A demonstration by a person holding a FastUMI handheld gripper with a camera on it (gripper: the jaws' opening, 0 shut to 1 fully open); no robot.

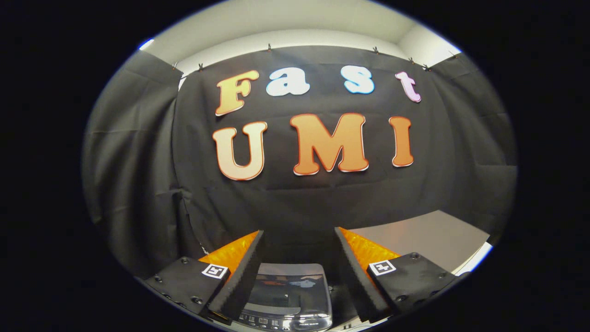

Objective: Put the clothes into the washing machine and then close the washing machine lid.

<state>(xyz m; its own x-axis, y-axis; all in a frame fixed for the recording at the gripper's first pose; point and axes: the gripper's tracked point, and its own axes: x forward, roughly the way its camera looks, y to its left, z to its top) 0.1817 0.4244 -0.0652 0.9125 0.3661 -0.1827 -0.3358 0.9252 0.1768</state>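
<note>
Gripper (pixel 299 240) above washing machine (pixel 288 297)
Fingers spread apart, holding nothing; lid (pixel 288 288) lies closed below, between them.

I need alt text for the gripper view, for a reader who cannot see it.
The gripper is open and holds nothing, its fingers spread above a small washing machine with its glossy lid shut. Beyond hangs the black cloth wall, with a grey table beside the machine.

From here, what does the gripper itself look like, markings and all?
The gripper has two wedge-shaped fingers with ribbed inner faces, spread apart with nothing between them. Each sits on a dark plate fixed with round screws, and each plate carries a small square black-and-white tag. No cables are visible.
</note>
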